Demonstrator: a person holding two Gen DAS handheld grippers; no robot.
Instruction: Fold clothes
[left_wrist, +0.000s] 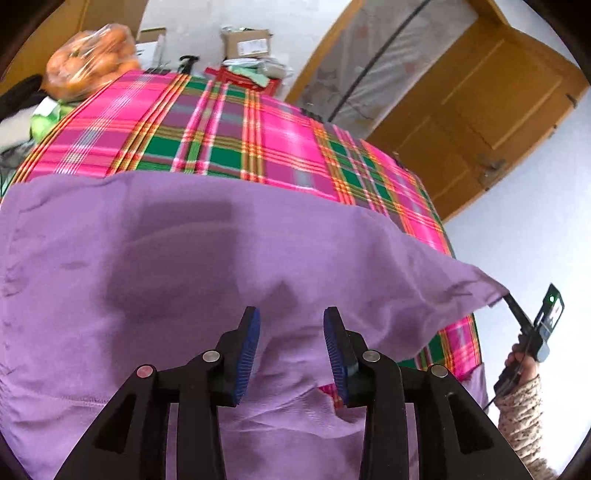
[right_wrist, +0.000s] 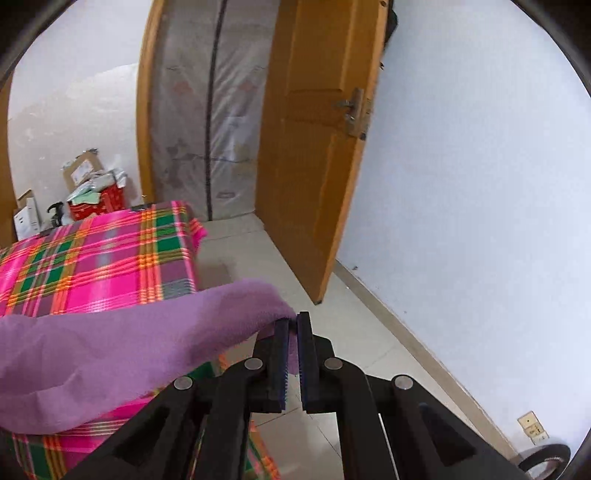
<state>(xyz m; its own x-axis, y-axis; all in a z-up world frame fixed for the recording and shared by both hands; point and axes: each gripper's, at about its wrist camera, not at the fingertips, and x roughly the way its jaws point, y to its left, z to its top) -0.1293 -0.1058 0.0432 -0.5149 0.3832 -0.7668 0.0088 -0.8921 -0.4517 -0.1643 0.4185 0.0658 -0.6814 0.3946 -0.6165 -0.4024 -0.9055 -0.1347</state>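
1. Your left gripper (left_wrist: 291, 350) hangs over the purple garment (left_wrist: 166, 266) with its jaws apart; the blue pads (left_wrist: 246, 354) stand clear of each other with cloth showing between and below them. Whether the pads touch the fabric cannot be told.
2. Your right gripper (right_wrist: 293, 354) has its jaws pressed together on a corner of the purple garment (right_wrist: 122, 343); a strip of the cloth shows pinched between the pads.
3. From the left wrist view, your right gripper (left_wrist: 508, 299) sits at the far right edge of the garment, held in your right hand (left_wrist: 519, 360), with a patterned sleeve (left_wrist: 524, 417) below it. The pinched corner is lifted off the surface and stretched to the right.
4. The garment lies spread across the near part of the counter, over a pink, green and orange plaid cloth (left_wrist: 229, 136). Its far edge runs across the plaid from left to right.
5. At the far left of the counter sits a clear bag of orange fruit (left_wrist: 92, 59).
6. Beyond the far end stand cardboard boxes (left_wrist: 247, 42) and a red box (right_wrist: 98, 205).
7. An open wooden door (right_wrist: 314, 155) stands at the right, by a white wall (right_wrist: 480, 221).
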